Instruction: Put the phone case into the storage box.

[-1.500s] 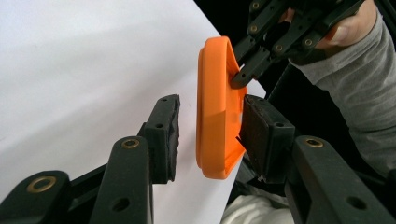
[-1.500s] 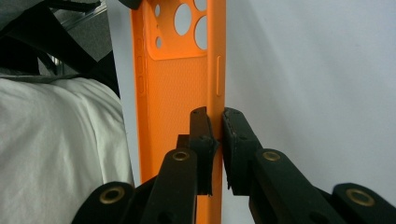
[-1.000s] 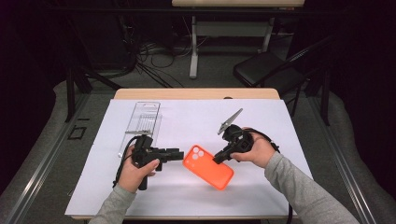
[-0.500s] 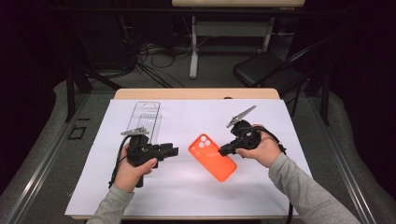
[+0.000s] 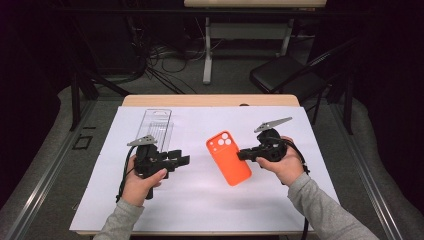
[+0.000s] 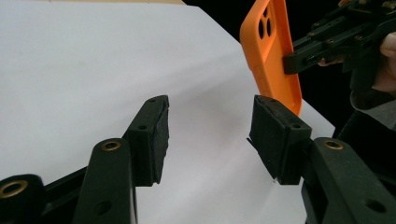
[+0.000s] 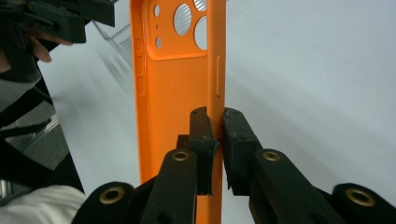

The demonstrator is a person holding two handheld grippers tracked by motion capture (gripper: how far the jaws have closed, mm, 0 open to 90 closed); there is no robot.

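An orange phone case (image 5: 228, 157) with camera cut-outs at its far end is held above the white sheet (image 5: 200, 205). My right gripper (image 5: 242, 155) is shut on the case's right side wall; in the right gripper view the two pads pinch the orange phone case's edge (image 7: 214, 93) at my right gripper (image 7: 215, 122). My left gripper (image 5: 183, 160) stands open left of the case, apart from it, nothing between its jaws. In the left gripper view my left gripper (image 6: 208, 133) gapes over the sheet, with the orange case (image 6: 271, 51) farther off.
A clear plastic package (image 5: 154, 126) lies on the sheet at the back left, beyond my left hand. The wooden table edge (image 5: 210, 100) runs along the back. A black chair (image 5: 285, 75) and cables sit on the floor beyond.
My right gripper has carried the case rightward and turned it more lengthwise. My left gripper let go of the case and drew back to the left, now open.
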